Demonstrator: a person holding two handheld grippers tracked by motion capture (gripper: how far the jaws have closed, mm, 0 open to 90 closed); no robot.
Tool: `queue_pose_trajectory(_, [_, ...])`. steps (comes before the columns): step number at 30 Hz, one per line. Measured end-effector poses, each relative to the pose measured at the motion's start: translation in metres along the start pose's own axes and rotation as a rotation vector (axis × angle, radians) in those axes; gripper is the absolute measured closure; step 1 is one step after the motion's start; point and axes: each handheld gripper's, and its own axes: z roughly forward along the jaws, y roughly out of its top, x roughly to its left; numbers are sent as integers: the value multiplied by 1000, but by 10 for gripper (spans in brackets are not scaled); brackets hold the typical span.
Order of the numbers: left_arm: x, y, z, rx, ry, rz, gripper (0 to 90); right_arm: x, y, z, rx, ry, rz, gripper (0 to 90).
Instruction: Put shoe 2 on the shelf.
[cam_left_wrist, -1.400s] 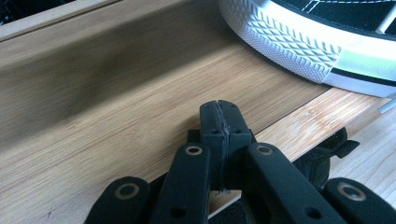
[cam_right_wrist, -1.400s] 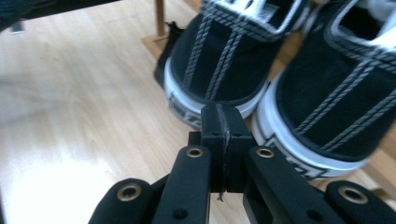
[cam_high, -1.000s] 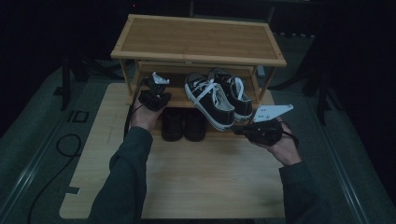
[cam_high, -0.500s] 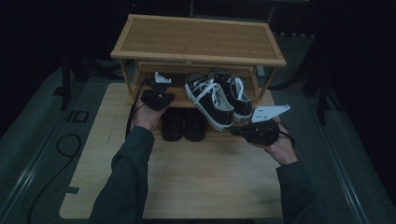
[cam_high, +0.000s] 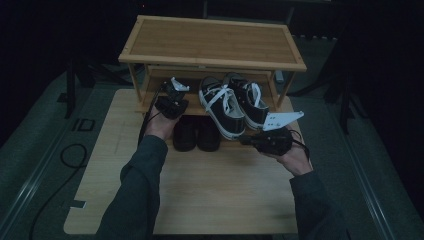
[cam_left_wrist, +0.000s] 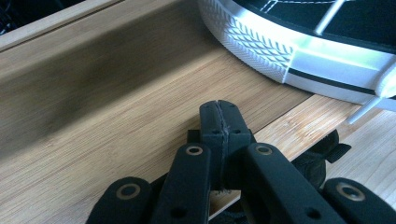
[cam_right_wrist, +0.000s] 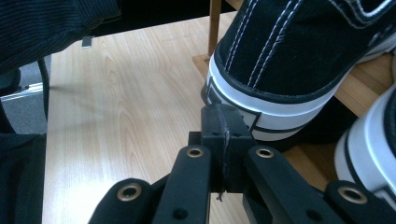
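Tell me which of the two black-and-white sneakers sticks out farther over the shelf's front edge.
The left sneaker: its heel overhangs the shelf; the right sneaker sits farther back.

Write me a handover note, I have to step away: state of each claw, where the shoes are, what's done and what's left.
Left claw: shut, empty, over the lower shelf left of the sneakers.
Right claw: shut, empty, close by the heel of the nearer black-and-white sneaker; contact unclear.
Both sneakers sit side by side on the lower shelf, heels overhanging its front edge. A dark pair lies on the table underneath.
Done: sneakers are on the rack.
Left: probably nudging them further in; top shelf is bare.
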Motion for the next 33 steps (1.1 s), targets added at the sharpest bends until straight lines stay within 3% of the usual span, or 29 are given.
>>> queue_pose_trajectory(8, [1, 2, 0, 7, -12, -2, 900, 1, 5, 8, -13, 17, -7, 900])
queue_pose_trajectory(10, [2, 1, 2, -17, -69, -37, 900, 1, 6, 9, -15, 21, -6, 900])
queue_pose_trajectory(12, [-2, 3, 4, -27, -74, -34, 900, 2, 7, 9, -16, 20, -6, 900])
queue_pose_trajectory(16, [-11, 8, 7, -17, -65, -18, 900, 3, 7, 11, -9, 17, -8, 900])
queue_pose_trajectory(19, [-15, 10, 6, 1, -35, 13, 900, 3, 8, 11, -16, 18, -7, 900])
queue_pose_trajectory(26, [-17, 11, 6, 11, -19, 38, 900, 3, 12, 18, -31, 33, -3, 900])
queue_pose_trajectory(33, [-16, 12, 9, -12, -65, 0, 900, 5, 14, 24, -33, 37, -5, 900])
